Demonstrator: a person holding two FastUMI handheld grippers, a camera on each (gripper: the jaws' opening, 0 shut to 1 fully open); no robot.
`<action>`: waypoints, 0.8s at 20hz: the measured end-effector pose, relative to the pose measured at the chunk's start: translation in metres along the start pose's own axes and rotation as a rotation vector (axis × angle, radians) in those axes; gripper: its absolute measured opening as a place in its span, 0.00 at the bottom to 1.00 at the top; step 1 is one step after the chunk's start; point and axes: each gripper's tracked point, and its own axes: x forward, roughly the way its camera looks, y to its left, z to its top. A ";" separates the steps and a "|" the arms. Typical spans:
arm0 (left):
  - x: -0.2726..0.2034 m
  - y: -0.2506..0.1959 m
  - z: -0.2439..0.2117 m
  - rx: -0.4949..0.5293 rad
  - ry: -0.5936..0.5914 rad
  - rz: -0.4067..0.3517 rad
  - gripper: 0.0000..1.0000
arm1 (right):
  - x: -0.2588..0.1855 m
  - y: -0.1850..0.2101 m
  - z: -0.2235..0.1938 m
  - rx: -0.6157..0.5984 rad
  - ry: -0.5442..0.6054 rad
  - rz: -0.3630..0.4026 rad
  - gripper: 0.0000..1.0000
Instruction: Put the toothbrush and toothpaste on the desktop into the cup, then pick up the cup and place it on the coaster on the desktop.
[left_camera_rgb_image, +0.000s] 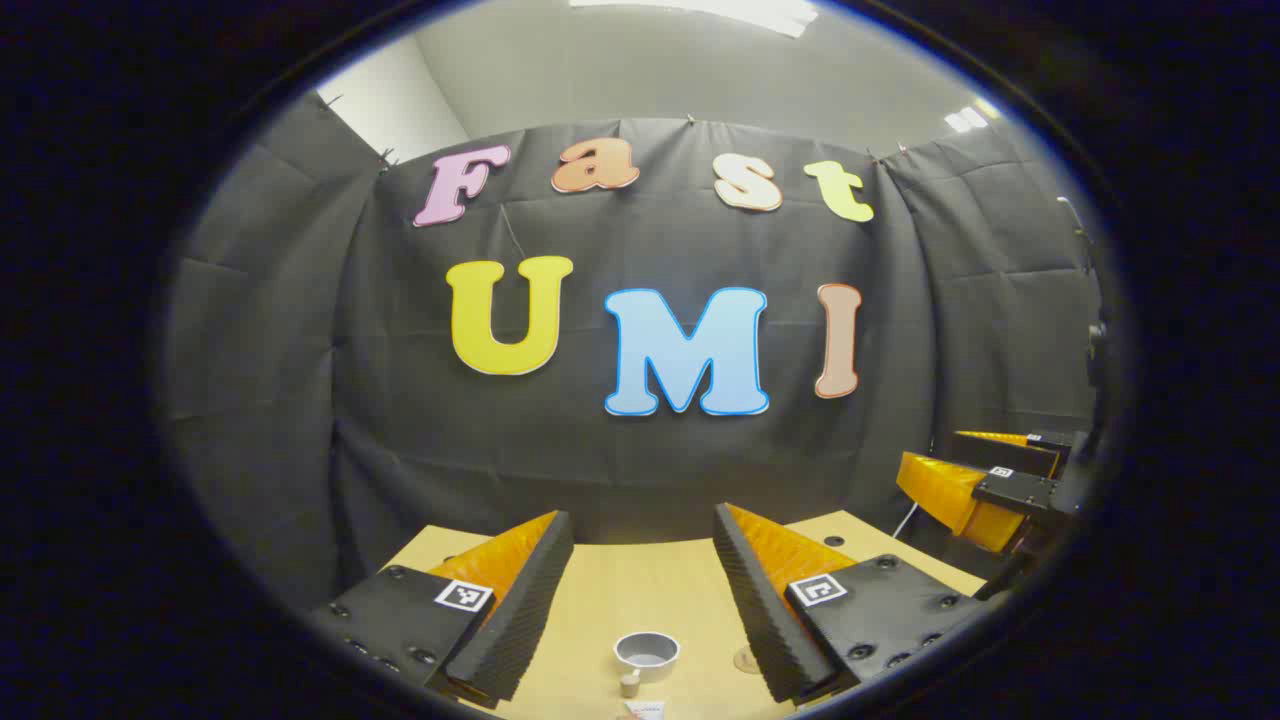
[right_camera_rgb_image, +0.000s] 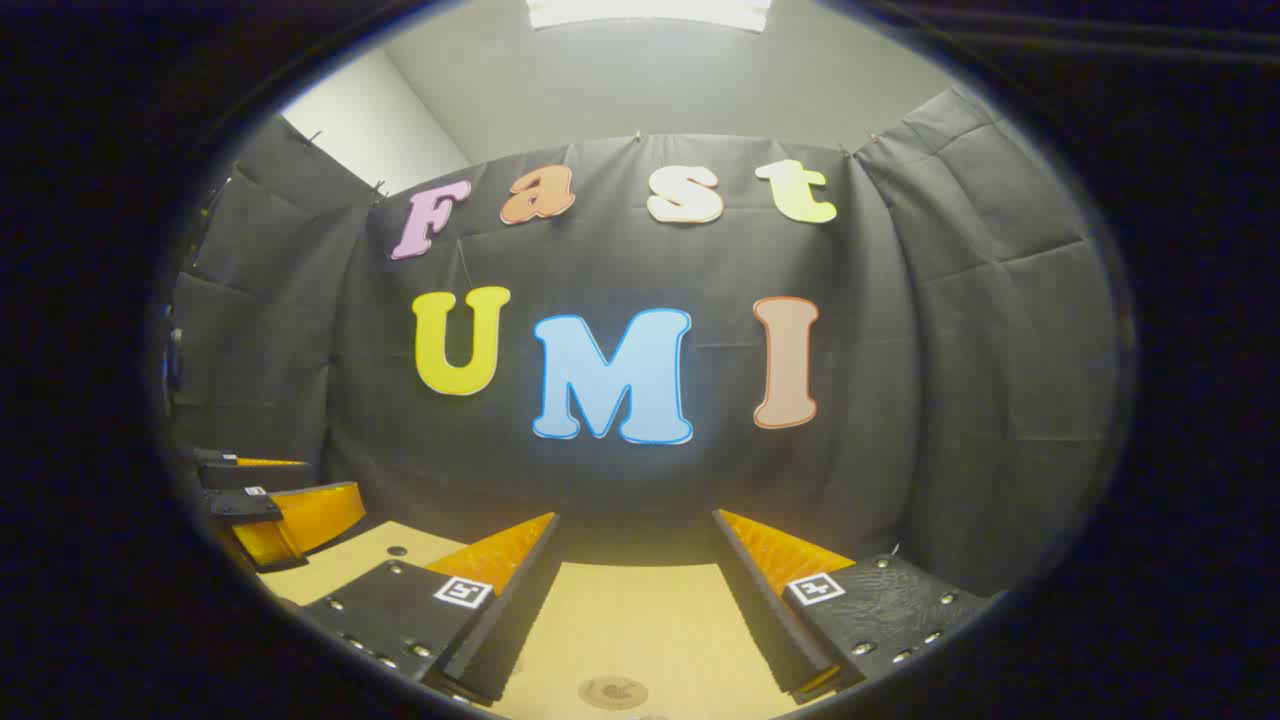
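Left gripper (left_camera_rgb_image: 640, 545): jaws spread wide, nothing between them, raised above the desk (left_camera_rgb_image: 620, 590). Seen low in the gap, in the left gripper view: cup (left_camera_rgb_image: 647, 651), upright, mouth open, standing on the desk. Just in front of the cup, a small pale cylinder (left_camera_rgb_image: 629, 684), too small to identify. At the bottom edge, a white item with red marks (left_camera_rgb_image: 645, 709), cut off and not identifiable. Right of the cup, a pale round disc (left_camera_rgb_image: 745, 659), partly hidden behind the right-hand finger; probably the coaster. Toothbrush and toothpaste not made out with certainty.

Right gripper (right_camera_rgb_image: 635, 545): jaws likewise spread, empty, above the desk (right_camera_rgb_image: 630, 610). Low in the gap, in the right gripper view: coaster (right_camera_rgb_image: 613, 691), flat, bare, faint in outline.

Each gripper also visible at the edge of the other's view, partly cut off.
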 end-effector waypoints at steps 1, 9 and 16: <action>-0.001 -0.010 -0.005 0.003 0.013 -0.011 0.92 | -0.003 0.001 -0.002 0.006 0.006 0.008 0.92; -0.002 -0.011 -0.012 0.023 0.040 -0.012 0.93 | -0.004 0.009 -0.017 0.033 0.081 0.032 0.92; 0.003 -0.006 -0.052 0.005 0.156 0.000 0.94 | -0.007 0.012 -0.056 0.029 0.221 0.042 0.92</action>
